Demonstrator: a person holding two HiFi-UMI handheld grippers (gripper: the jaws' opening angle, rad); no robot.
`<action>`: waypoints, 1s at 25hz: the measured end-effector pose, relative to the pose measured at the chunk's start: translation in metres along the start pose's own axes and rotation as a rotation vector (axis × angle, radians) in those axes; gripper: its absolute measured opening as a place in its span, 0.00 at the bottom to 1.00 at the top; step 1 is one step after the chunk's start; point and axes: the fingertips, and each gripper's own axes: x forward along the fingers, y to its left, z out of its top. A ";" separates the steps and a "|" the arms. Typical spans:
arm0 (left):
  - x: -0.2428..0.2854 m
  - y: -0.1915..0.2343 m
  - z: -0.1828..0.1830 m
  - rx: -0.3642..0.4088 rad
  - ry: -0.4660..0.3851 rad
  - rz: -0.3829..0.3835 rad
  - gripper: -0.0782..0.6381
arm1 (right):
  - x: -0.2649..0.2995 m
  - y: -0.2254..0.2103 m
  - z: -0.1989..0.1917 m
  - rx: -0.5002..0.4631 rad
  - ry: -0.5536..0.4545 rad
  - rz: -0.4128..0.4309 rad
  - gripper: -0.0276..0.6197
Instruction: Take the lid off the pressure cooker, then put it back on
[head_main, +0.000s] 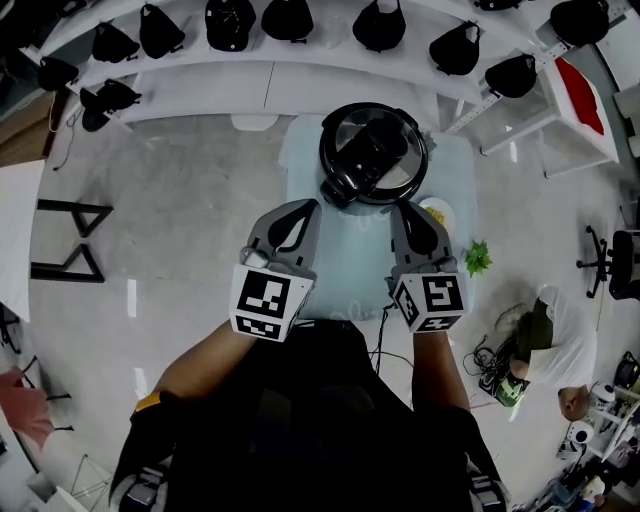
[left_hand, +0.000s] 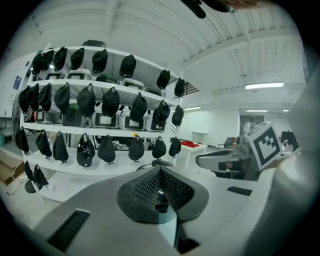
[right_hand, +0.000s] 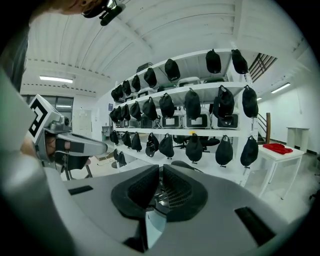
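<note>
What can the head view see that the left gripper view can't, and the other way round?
Only the head view: the pressure cooker plainly from above, closed, its table, a green plant. Only the left gripper view: ceiling lights and the shelves tier above tier. Both: the hanging black caps and the right gripper.
</note>
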 end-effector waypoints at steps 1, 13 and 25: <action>0.006 -0.001 0.001 -0.003 0.006 0.009 0.12 | 0.005 -0.006 0.000 -0.005 0.002 0.014 0.07; 0.074 0.009 -0.007 -0.013 0.069 0.106 0.12 | 0.090 -0.059 -0.006 -0.114 0.047 0.171 0.32; 0.106 0.032 -0.021 -0.039 0.106 0.164 0.12 | 0.161 -0.062 -0.018 -0.225 0.122 0.344 0.49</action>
